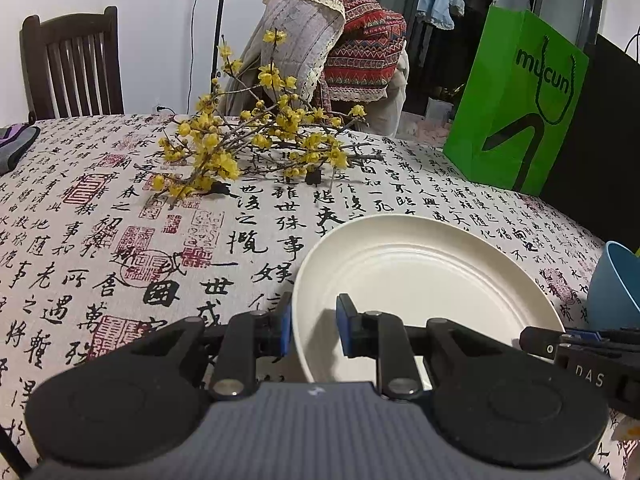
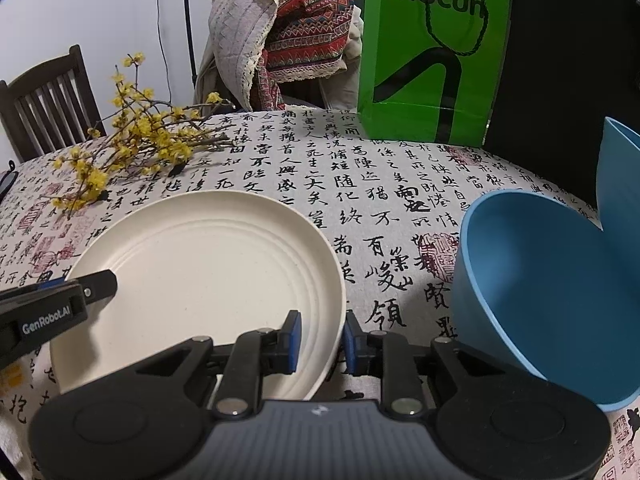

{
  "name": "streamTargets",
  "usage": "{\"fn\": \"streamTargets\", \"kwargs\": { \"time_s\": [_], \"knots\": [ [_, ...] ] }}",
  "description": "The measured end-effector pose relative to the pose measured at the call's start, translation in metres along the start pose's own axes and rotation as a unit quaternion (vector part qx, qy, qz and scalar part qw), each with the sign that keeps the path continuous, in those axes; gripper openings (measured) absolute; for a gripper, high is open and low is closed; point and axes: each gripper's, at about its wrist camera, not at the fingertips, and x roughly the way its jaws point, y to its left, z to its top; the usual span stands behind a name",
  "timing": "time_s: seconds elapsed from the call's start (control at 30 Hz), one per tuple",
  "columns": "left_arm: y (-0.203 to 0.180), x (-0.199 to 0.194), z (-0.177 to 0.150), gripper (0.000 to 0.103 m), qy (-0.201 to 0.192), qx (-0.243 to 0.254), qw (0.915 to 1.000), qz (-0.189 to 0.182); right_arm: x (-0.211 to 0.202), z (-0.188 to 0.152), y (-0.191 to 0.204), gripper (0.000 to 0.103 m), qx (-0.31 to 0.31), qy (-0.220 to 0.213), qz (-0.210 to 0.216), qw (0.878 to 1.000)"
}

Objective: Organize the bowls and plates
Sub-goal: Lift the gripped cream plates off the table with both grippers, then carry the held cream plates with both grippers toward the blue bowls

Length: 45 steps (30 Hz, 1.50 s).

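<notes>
1. A cream plate (image 1: 424, 280) lies on a round table covered by a cloth printed with black calligraphy and red seals (image 1: 120, 240).
2. The left gripper (image 1: 312, 330) has its jaws drawn in on the plate's near-left rim: one blue pad sits outside the edge, the other inside on the plate's face, so it is gripping the plate.
3. The right gripper (image 2: 322, 340) straddles the plate's near-right rim the same way, its inner pad over the ribbed surface and its outer pad just beyond the edge; the jaws are nearly together around the rim, but I cannot tell for certain that both pads press on it.
4. In the right wrist view the left gripper's black fingers come in from the left edge over the plate; in the left wrist view the right gripper's finger shows at the right edge.
5. Just right of the plate stands a blue bowl (image 2: 540, 292), tipped so its opening faces toward the plate; a second blue vessel (image 2: 620, 176) rises behind it at the far right.
6. Across the table lies a spray of branches with yellow blossoms (image 1: 240, 140).
7. A green paper bag printed "mucun" (image 2: 432, 52) stands at the far edge, beside a dark panel.
8. Behind the table a chair is draped with a red patterned cloth (image 1: 360, 48), and a dark wooden chair (image 1: 72, 64) stands to the left.
</notes>
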Motion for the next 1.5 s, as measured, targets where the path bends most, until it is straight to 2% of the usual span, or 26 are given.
{"fn": "streamTargets", "kwargs": {
  "time_s": [0.8,1.5],
  "knots": [
    [-0.001,-0.027,0.004,0.022,-0.034,0.001,0.9994,0.003,-0.028,-0.003,-0.003,0.019,-0.004,-0.038,0.019,0.999],
    [0.001,-0.084,0.003,0.022,-0.075,0.012,0.9970,0.011,-0.074,-0.011,0.002,0.018,-0.002,-0.078,0.042,0.996]
  ]
}}
